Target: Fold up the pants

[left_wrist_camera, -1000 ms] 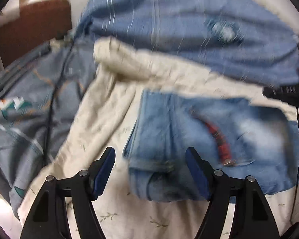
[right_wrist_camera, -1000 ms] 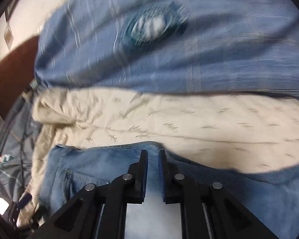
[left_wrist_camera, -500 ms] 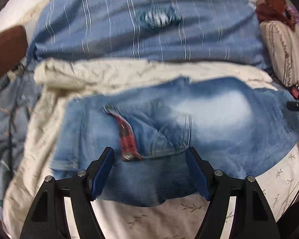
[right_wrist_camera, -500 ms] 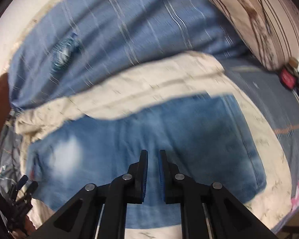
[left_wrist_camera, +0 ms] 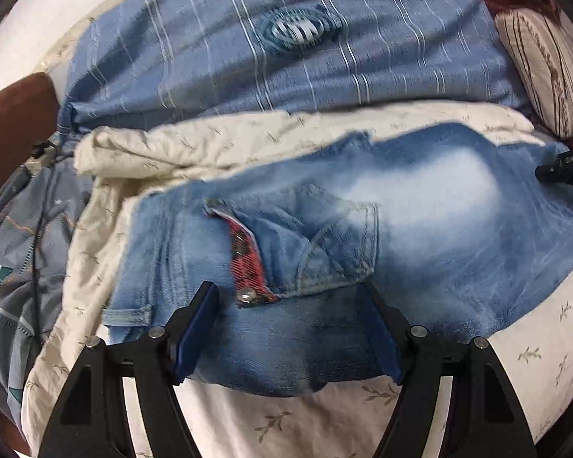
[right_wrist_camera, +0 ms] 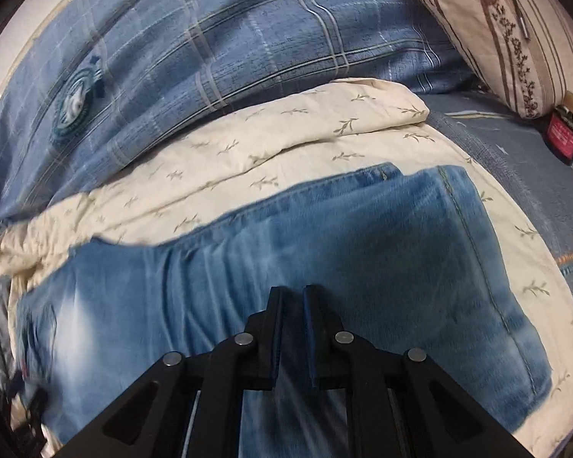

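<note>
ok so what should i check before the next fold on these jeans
1. Jeans lying spread on the cream sheet: ok, though the pocket area looks rumpled.
2. Waist end: not ok, the fly is flapped open with the red plaid lining showing.
3. Leg hems lined up in the right wrist view: ok, roughly stacked.
4. Left tool ready to grasp: ok, open, above the waist end, no denim pinched.
5. Right tool ready: not ok, nearly shut above the leg; whether any cloth is pinched, cannot tell.
6. Room to fold: cannot tell, the blue plaid pillow sits close behind.
</note>
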